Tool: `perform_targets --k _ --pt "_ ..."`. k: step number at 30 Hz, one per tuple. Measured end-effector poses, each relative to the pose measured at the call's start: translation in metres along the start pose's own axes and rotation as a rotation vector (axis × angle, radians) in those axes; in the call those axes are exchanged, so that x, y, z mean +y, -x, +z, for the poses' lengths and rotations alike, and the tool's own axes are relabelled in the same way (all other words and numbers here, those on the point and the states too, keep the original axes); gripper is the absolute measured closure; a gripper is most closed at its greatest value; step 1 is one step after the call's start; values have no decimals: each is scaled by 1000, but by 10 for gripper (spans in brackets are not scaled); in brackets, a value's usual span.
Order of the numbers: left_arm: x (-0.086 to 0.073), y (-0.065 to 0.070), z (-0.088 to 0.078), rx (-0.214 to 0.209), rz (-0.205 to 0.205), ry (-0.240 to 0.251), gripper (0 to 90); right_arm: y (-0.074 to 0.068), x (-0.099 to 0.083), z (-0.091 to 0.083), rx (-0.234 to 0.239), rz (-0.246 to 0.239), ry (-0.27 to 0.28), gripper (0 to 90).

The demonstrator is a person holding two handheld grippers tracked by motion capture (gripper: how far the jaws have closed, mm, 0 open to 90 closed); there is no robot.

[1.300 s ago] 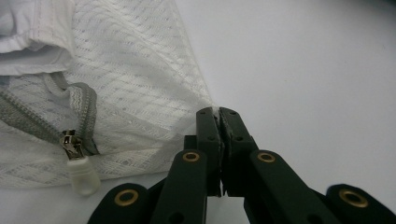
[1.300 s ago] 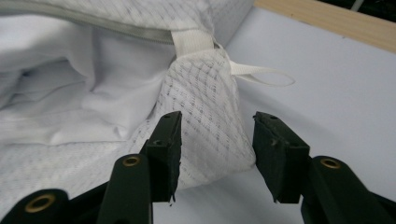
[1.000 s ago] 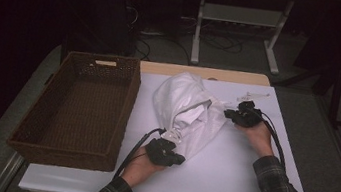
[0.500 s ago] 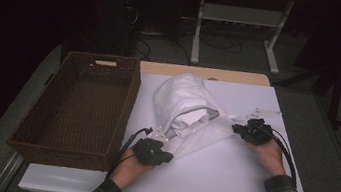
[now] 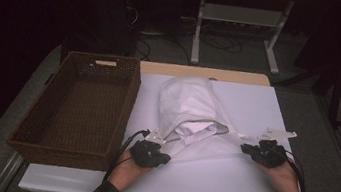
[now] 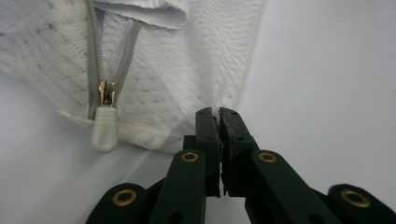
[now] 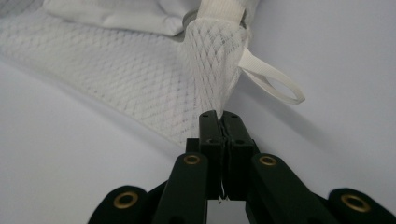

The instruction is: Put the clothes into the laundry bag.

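A white mesh laundry bag [image 5: 192, 109] lies on the white table with folded white cloth inside it. Its open mouth is stretched flat toward me between the two grippers. My left gripper [image 5: 162, 156] is shut on the bag's lower left corner [image 6: 205, 100], just right of the grey zipper and its white pull [image 6: 103, 130]. My right gripper [image 5: 247, 150] is shut on the bunched mesh corner [image 7: 212, 70] at the right end, beside a white fabric loop [image 7: 275, 81]. In both gripper views the black jaws press together with mesh pinched at their tips.
A dark brown wicker basket [image 5: 31, 138] stands empty at the left of the table, close to my left hand. A small white tag [image 5: 279, 135] lies beyond the right gripper. A wooden strip [image 5: 241, 78] edges the table's far side.
Both grippers have drawn toward me and apart, the right one moving outward to the right. The bag's open end has been pulled from a bunched heap into a flat, stretched edge.
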State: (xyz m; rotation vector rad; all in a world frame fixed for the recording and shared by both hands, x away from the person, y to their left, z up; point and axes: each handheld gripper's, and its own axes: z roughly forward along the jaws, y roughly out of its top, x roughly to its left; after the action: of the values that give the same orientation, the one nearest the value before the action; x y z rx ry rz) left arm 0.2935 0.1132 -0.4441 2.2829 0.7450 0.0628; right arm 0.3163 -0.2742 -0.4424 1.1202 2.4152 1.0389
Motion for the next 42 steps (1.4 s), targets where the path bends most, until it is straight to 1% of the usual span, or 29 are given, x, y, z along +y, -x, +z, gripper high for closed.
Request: perform_targets --k 1,2,3,4,6,8,11,12,13,16,18,19,20,22,23,24,25,27,28,30,31,32,35,36,37,38,39,40,42 --pt "0 0 0 0 0 0 866 0 0 0 0 0 0 877" --pt "-1 0 -2 -3 -7 -1 866 -3 -4 -3 2 2 -3 877" --pt "-1 0 -2 -3 -12 1 861 -7 -12 -9 18 16 -5 877" --pt "-1 0 -2 -3 -12 1 860 -7 -12 -9 18 16 -5 877" --pt "-4 2 -5 -7 -15 -1 855 -13 -23 -14 34 24 -12 877" --pt "-6 4 -7 -11 -13 -6 848 -15 -28 -17 41 26 -16 876" --pt "-6 7 -10 -15 -12 0 795 -17 -30 -16 44 29 -21 867" --pt "-4 8 -12 -18 -9 15 775 -17 -30 -16 47 33 -20 851" --pt "-2 9 -15 -24 -7 30 746 -17 -29 -16 50 33 -17 810" --pt "5 12 -22 -17 1 69 660 -16 -28 -17 55 44 -5 674" --pt "5 12 -22 -17 1 69 647 -16 -27 -18 53 53 4 674" --pt "12 10 -20 -9 14 77 647 -16 -27 -18 53 53 4 618" --pt "15 9 -18 -3 15 77 628 -14 -24 -23 44 63 43 529" --pt "15 9 -18 -3 15 77 625 -14 -22 -24 41 71 52 529" --pt "25 3 -9 25 21 78 625 -14 -22 -24 41 71 52 513" --pt "28 1 -6 46 28 77 619 -15 -20 -25 43 68 70 504" --pt "31 -1 -3 64 33 70 619 -15 -20 -25 46 66 67 504" --pt "35 -4 3 82 37 61 620 -16 -20 -24 50 65 64 504" --pt "37 -6 7 89 44 58 620 -16 -20 -23 51 65 64 504" --pt "40 -9 14 119 63 35 620 -16 -20 -22 52 62 62 504" --pt "40 -9 14 119 63 35 620 -16 -20 -22 52 62 62 504" --pt "41 -13 21 126 64 17 620 -16 -20 -22 55 63 64 504" --pt "39 -17 29 148 71 -24 654 -16 -18 -20 57 59 66 510" --pt "39 -18 30 147 73 -14 670 -16 -17 -19 57 60 66 512" --pt "39 -18 29 151 78 -18 707 -16 -17 -18 57 59 65 512" --pt "39 -18 29 151 78 -18 766 -16 -17 -18 57 59 65 512" --pt "39 -19 29 137 79 -19 766 -16 -17 -18 56 60 63 514" --pt "39 -20 29 127 77 -20 860 -15 -17 -17 58 60 64 520" --pt "39 -18 28 123 82 -27 887 -15 -17 -17 56 61 63 533"
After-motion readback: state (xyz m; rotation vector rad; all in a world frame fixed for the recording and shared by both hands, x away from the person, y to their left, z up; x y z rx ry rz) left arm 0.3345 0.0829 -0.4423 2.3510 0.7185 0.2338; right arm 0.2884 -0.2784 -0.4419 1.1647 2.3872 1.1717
